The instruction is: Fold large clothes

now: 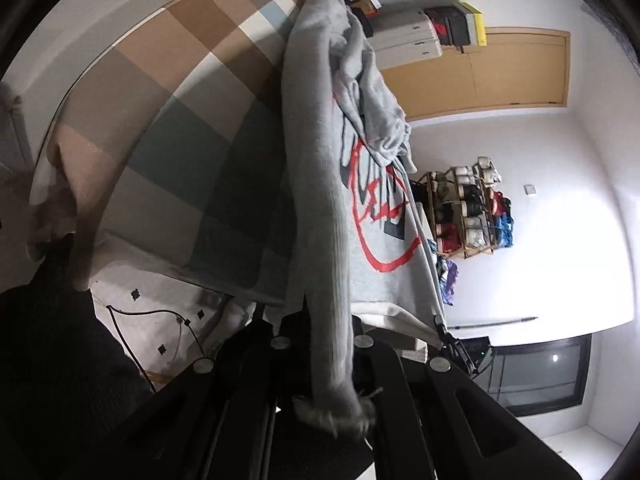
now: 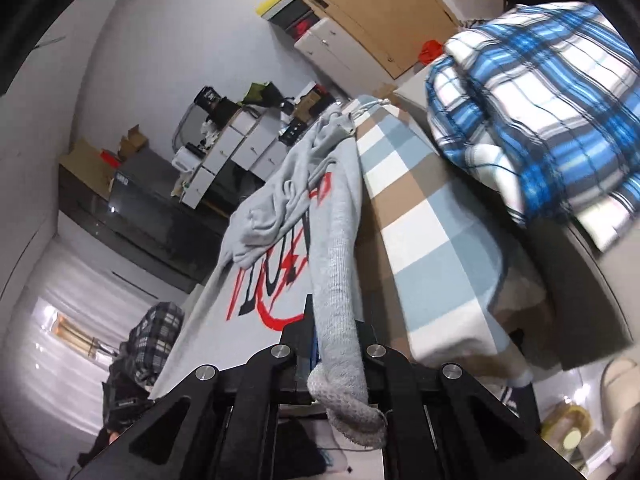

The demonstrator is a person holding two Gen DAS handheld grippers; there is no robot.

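Observation:
A large grey hoodie with a red and black print lies stretched over a checked bed cover. My left gripper is shut on the hoodie's ribbed hem edge, which runs back between the fingers. My right gripper is shut on another part of the same ribbed hem. The hoodie stretches away from it, its sleeve bunched on top of the print. The checked cover lies to the right.
A blue plaid blanket pile sits on the bed at the right. A wooden shoe rack, a wooden door and white drawers stand along the wall. A dark plaid garment lies left of the hoodie.

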